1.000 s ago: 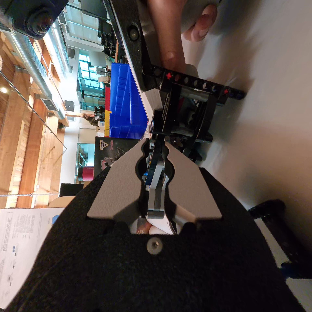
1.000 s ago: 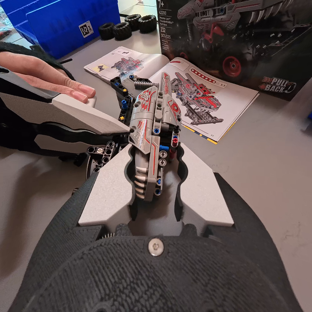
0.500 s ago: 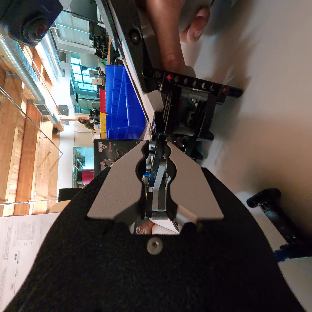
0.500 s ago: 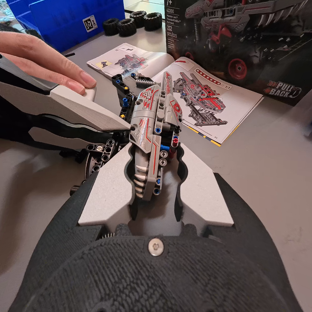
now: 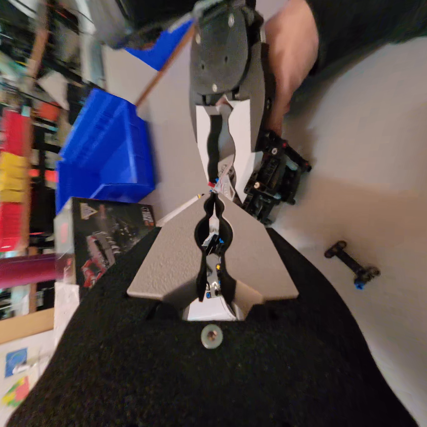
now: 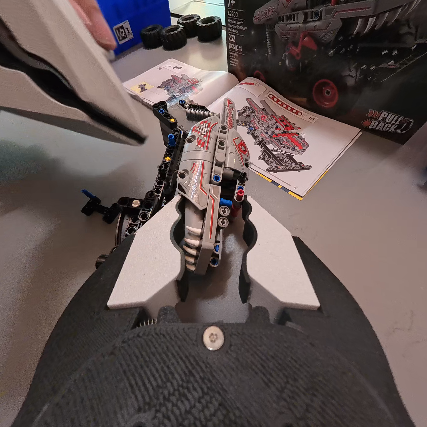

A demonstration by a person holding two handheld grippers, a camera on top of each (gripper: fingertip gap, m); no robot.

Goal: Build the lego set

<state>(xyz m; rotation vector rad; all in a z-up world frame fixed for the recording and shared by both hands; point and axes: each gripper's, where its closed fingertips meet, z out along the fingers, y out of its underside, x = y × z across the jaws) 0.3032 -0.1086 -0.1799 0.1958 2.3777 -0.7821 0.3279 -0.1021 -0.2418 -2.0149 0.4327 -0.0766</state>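
The lego model (image 6: 208, 161), a grey and red toothed head on a black beam frame, stands on the grey table. My right gripper (image 6: 212, 199) is shut on its head from the near side. In the left wrist view the right gripper (image 5: 220, 182) and the black frame (image 5: 272, 180) show ahead. My left gripper (image 5: 213, 196) is shut and empty, raised off the model. It hangs above and to the left of the model in the right wrist view (image 6: 138, 138). A loose black piece with a blue pin (image 6: 92, 204) lies left of the model, and also shows in the left wrist view (image 5: 351, 263).
An open instruction booklet (image 6: 277, 129) lies behind the model, with the black set box (image 6: 323, 57) behind it. Several black tyres (image 6: 180, 30) and a blue bin (image 6: 131, 13) stand at the back left. A hand (image 5: 291, 57) holds the right gripper. There is about 7 centimeters between the tips of the two grippers.
My left gripper has let go of the model and has risen up and away to the left. My right gripper has kept its hold on the head.
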